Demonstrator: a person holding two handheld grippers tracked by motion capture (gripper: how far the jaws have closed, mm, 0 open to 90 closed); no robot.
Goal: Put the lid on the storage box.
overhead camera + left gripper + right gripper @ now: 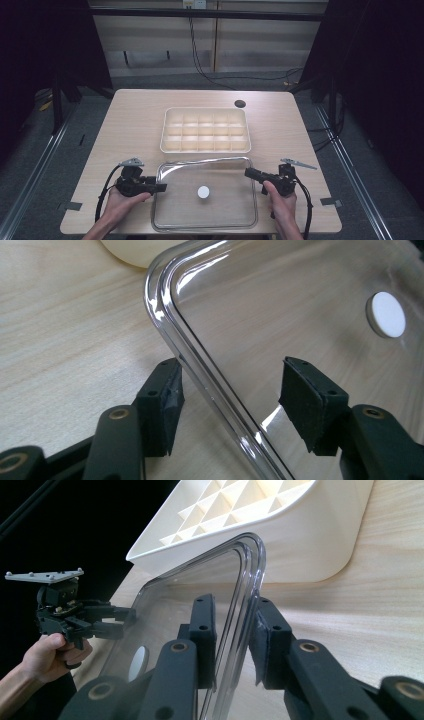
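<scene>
1. A pale wooden surface (pixel 135 130) is sitting in a dark-curtained room, cables are trailing across the floor behind it, and a small dark round spot (pixel 240 104) is showing near the far edge.
2. A cream compartment tray (pixel 205 130) is lying mid-surface, and just in front of it the clear lid (pixel 205 194) is resting flat with a white round knob (pixel 203 192) at its centre.
3. The left claw (pixel 161 188) is reaching the lid's left rim with its jaws wide, one pad outside the rim and one over the clear panel, neither pressing yet.
4. The right claw (pixel 248 172) is straddling the lid's right rim near the far corner, jaws narrow and close on both sides of the rim; a slight gap seems to remain, so it is not gripping, as far as I can judge.
5. Judging the step as a two-sided pickup: both claws should be seating the rim deep between the pads, closing together and lifting level, since slick plastic may be slipping or twisting.
6. The left gripper view is revealing the doubled rim lip (pixel 170 335) and the pad spacing; the right gripper view is catching the tray's compartment grid (pixel 240 505) and the opposite hand (pixel 52 652) holding its gripper; the high view is giving the layout.
</scene>
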